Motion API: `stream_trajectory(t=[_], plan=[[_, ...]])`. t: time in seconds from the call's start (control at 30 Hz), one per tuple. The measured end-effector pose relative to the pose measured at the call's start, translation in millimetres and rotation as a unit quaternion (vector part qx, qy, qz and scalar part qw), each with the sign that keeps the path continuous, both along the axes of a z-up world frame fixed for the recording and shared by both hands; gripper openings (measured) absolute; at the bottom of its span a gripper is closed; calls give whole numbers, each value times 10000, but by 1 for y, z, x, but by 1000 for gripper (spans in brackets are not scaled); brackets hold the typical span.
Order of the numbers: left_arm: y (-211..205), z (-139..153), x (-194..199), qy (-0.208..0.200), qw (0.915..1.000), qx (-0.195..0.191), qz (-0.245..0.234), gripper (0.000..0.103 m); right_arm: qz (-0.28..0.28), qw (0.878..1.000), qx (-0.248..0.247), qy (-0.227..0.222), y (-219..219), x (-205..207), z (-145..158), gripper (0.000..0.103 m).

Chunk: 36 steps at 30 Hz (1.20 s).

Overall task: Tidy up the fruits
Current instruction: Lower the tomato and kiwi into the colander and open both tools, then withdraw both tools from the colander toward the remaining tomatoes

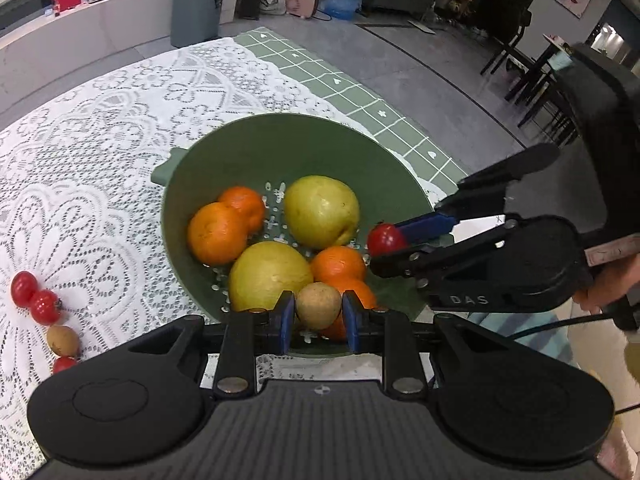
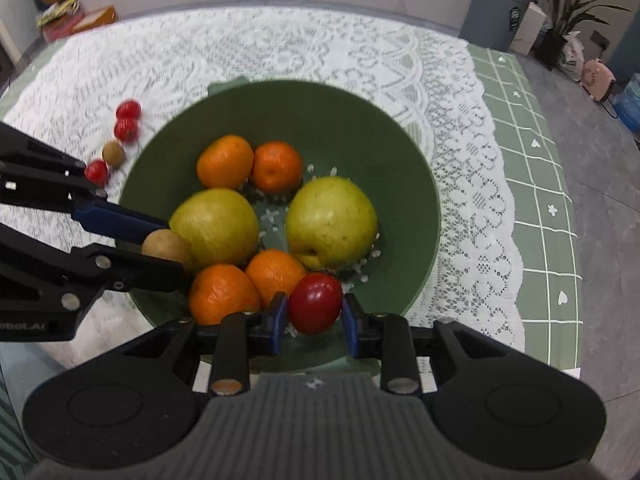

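**Q:** Nearest the lens, what do the jaws hold?

**A:** Left gripper [image 1: 319, 312] is clamped on a small brown fruit [image 1: 319, 306]; right gripper [image 2: 315, 312] is clamped on a cherry tomato [image 2: 315, 303].

**Q:** And beyond them?

**A:** Both hang over a green colander [image 2: 416, 184] holding four oranges [image 2: 225, 162] and two pears [image 2: 332, 222]. Farther left, three tomatoes [image 2: 128, 110] and another brown fruit [image 2: 113, 153] lie on lace tablecloth [image 2: 280, 48].

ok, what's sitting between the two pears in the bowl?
Nothing: between the left pear and right pear only the bowl's bare perforated floor shows. Clearest in the right wrist view.
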State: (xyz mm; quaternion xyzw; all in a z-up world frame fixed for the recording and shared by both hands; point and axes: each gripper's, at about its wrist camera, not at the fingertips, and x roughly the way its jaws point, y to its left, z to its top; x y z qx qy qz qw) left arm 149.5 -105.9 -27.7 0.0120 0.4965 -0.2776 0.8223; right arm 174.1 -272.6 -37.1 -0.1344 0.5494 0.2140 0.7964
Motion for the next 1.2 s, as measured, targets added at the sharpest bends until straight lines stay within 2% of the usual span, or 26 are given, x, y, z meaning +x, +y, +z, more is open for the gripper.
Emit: stream_trajectory(t=[0.23, 0.43, 0.57, 0.73, 0.83, 0.9, 1.13, 1.2], plan=[[-2, -6, 3, 236, 9997, 87, -1, 29, 88, 9998, 6, 199, 1, 6, -1, 27], [-7, -10, 4, 272, 9995, 145, -18, 29, 29, 9998, 45, 204, 0, 6, 2, 28], [-11, -9, 2, 218, 9996, 195, -26, 30, 17, 9998, 118, 142, 0, 2, 7, 37], [-11, -4, -3, 117, 9997, 206, -58, 46, -62, 9999, 159, 21, 0, -4, 13, 39], [-9, 1, -8, 40, 9998, 188, -57, 49, -155, 9996, 211, -104, -1, -9, 20, 45], [-7, 5, -11, -16, 9999, 161, -22, 51, -247, 9990, 292, -219, -2, -13, 25, 53], [12, 23, -28, -300, 9994, 18, 173, 60, -568, 9941, 663, -638, -2, -31, 47, 59], [18, 28, -33, -423, 9987, -19, 272, 62, -753, 9901, 884, -785, -2, -38, 52, 67]])
